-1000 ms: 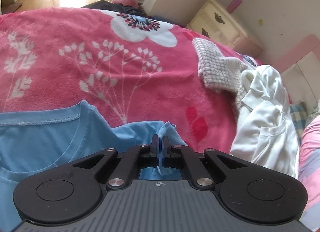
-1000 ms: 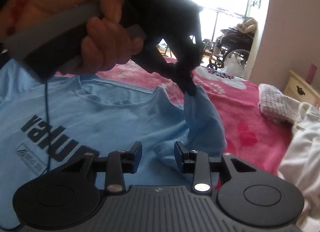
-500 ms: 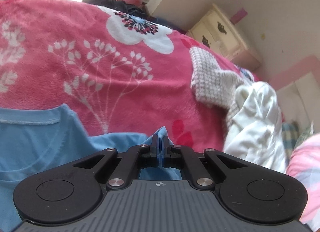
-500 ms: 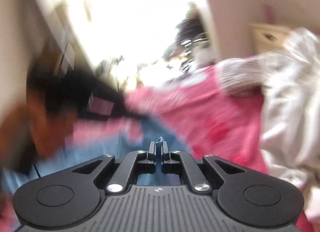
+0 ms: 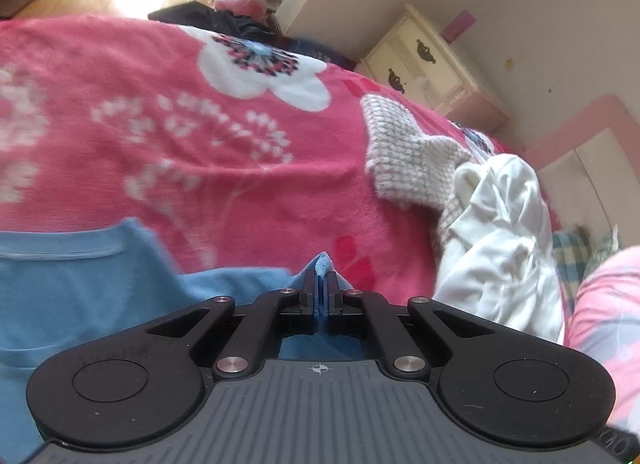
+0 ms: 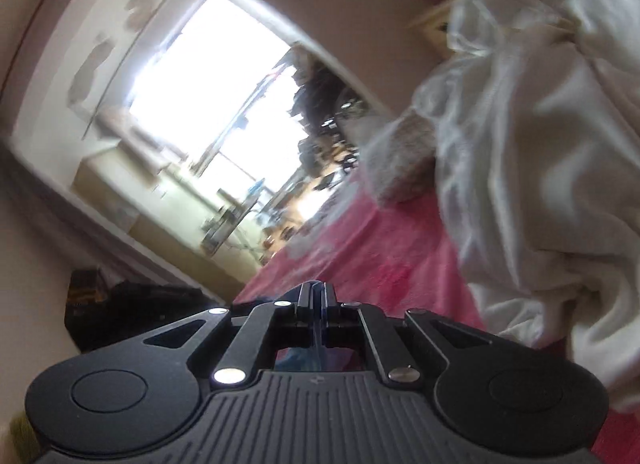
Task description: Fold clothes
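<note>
Since a second earlier the right gripper had closed from wide open onto blue cloth, swung across and rolled hard, so its view tilted toward the window and the white garment. Only a thin sliver of blue showed between its jaws, so that hold looked slight. The left gripper barely shifted, clamped on a fold of the blue shirt, which lay on the pink blanket with its collar to the left. Risks, as I judged them: the right pinch could slip mid-swing, dropping the sleeve. Pulling the two grips apart could drag the shirt askew. The knit piece and white garment lay near enough to snag.
</note>
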### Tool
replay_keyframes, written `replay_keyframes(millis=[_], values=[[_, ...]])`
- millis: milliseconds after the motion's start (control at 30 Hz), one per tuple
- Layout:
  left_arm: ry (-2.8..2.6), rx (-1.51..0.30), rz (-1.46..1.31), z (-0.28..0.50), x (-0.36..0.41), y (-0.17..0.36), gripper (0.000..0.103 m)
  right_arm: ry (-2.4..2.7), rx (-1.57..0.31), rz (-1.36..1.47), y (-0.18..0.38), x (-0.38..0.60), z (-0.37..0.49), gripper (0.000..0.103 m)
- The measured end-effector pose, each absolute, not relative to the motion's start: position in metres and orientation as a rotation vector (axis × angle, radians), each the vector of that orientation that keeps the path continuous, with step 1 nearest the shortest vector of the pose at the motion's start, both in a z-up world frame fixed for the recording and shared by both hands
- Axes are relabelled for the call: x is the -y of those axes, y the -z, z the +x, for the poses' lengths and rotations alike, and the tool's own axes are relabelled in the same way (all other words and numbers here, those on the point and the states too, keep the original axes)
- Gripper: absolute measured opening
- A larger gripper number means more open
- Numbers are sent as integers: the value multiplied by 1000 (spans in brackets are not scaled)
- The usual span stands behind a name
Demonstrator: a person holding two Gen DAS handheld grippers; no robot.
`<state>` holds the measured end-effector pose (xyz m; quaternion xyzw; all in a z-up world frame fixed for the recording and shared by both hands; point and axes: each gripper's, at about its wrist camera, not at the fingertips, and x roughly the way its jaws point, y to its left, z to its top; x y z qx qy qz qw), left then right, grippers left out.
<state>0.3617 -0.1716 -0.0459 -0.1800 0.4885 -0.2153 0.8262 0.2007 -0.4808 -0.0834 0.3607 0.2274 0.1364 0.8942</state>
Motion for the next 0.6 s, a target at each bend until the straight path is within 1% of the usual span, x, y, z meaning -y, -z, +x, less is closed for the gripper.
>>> replay_keyframes(millis=[133,200,333,367,400,433,500,533,567,600], values=[[429,-1056,-328,346,127,48,0,-455,-505,470,63,420,179,3],[417,-1067,-269,339,113,54,0,-530,-547,309,65,382,165,3],[370,-1108,-92,324,104,82,2,-587,-679,14,100,322,148,4],[357,-1121,-84,322,101,88,2,-591,-718,-42,110,312,145,5],[344,-1133,-77,320,98,93,5,-585,-746,-79,118,306,144,6],[343,-1133,-81,319,94,95,11,-585,-761,-92,123,303,142,11],[337,-1109,-61,317,88,92,18,-590,-760,-82,118,304,139,22],[333,-1087,-39,315,86,89,18,-594,-763,-69,114,306,139,34],[339,-1057,-19,314,84,84,18,-594,-750,-52,108,311,137,37],[345,-1027,1,312,83,79,19,-589,-737,-25,103,319,140,37]])
